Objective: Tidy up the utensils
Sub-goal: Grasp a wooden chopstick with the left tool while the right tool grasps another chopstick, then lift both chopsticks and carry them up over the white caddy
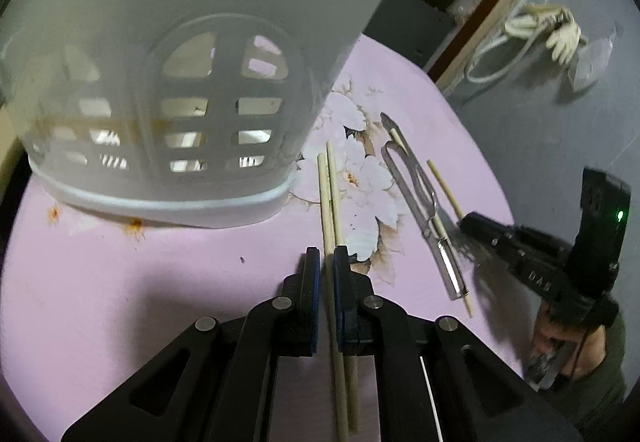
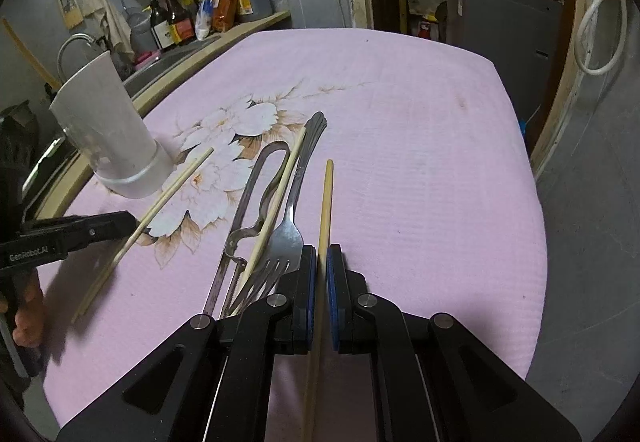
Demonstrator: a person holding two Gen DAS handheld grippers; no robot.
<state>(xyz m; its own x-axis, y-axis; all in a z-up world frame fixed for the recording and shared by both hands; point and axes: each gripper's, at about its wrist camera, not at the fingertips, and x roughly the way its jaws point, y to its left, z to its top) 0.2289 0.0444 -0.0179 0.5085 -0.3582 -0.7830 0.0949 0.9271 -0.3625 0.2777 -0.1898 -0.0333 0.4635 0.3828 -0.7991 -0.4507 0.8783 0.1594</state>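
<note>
1. Four chopsticks lie on the pink counter (image 2: 420, 146): a pair (image 1: 330, 198) near the white holder (image 1: 160, 82), one (image 2: 280, 194) across the tongs (image 2: 250, 210), one (image 2: 323, 210) apart on the right.
2. One fork (image 2: 294, 210) lies beside the tongs.
3. Left gripper (image 1: 325, 282) is held low, its jaws narrowed around the pair; firm contact cannot be told.
4. Right gripper (image 2: 320, 278) is also low, its jaws narrow around the single chopstick, a slight gap showing.
</note>
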